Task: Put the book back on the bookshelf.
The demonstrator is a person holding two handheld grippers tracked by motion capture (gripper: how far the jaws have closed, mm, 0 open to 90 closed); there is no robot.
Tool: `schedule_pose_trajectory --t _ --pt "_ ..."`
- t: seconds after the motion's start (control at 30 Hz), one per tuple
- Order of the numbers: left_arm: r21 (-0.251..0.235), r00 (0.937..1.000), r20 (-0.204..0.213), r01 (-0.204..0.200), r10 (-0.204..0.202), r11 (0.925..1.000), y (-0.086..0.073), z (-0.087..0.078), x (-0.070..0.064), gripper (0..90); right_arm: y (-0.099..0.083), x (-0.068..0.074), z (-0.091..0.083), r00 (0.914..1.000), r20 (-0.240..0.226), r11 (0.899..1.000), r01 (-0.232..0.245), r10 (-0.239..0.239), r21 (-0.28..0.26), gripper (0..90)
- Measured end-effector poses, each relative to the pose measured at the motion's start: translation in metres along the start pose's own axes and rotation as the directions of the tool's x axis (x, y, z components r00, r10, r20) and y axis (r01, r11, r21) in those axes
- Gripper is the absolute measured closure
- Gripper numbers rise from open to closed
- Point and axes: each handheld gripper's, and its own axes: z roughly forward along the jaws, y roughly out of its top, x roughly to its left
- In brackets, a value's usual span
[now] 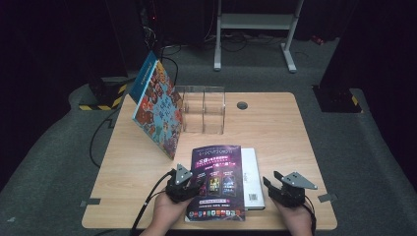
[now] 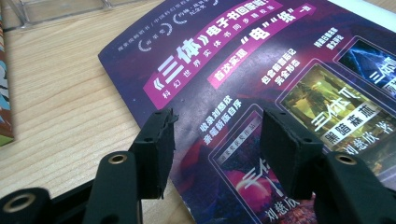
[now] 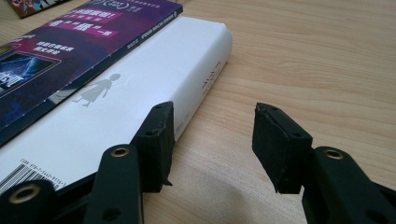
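A purple book (image 1: 217, 179) with Chinese print lies near the table's front edge, on top of a white book (image 1: 252, 178) that sticks out to its right. My left gripper (image 1: 189, 186) hovers open over the purple book's left edge (image 2: 140, 98), one jaw above the wood and one above the cover. My right gripper (image 1: 276, 188) stands open just right of the white book (image 3: 135, 107), its left jaw beside the white book's spine, with bare table between the jaws.
A colourful picture book (image 1: 158, 105) leans tilted against a clear acrylic book stand (image 1: 203, 109) at the back left. A round cable hole (image 1: 242, 104) sits in the wooden table (image 1: 275, 132). Open wood lies to the right and left.
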Motion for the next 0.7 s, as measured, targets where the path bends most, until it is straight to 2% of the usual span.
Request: schedule_pose_trajectory --t 0.07,0.17,0.23,0.43,0.7 --pt "-0.001 1.0000 0.001 0.007 -0.007 1.0000 0.000 0.000 -0.001 46.0 0.000 0.001 0.001 1.0000 -0.001 1.000 0.002 -0.002 0.002 47.6" --pt "-0.008 0.9997 -0.012 -0.024 0.024 0.9997 -0.002 0.000 -0.004 48.2 0.000 0.004 0.002 1.0000 0.000 1.000 0.001 -0.001 0.001 46.4" --pt "-0.007 0.9997 -0.014 -0.022 0.022 0.9997 -0.002 0.001 -0.006 48.6 0.000 0.005 0.002 1.0000 0.002 1.000 0.001 -0.001 -0.006 45.8" --pt "0.009 0.9981 -0.026 -0.056 0.056 0.9984 -0.005 0.004 -0.007 48.6 0.003 0.010 -0.002 0.9998 0.010 0.999 0.017 -0.017 -0.030 44.4" --pt "0.014 0.9925 -0.064 -0.104 0.104 0.9945 -0.009 0.006 -0.012 52.5 0.012 0.018 -0.006 0.9998 -0.007 0.999 0.018 -0.018 -0.050 43.0"
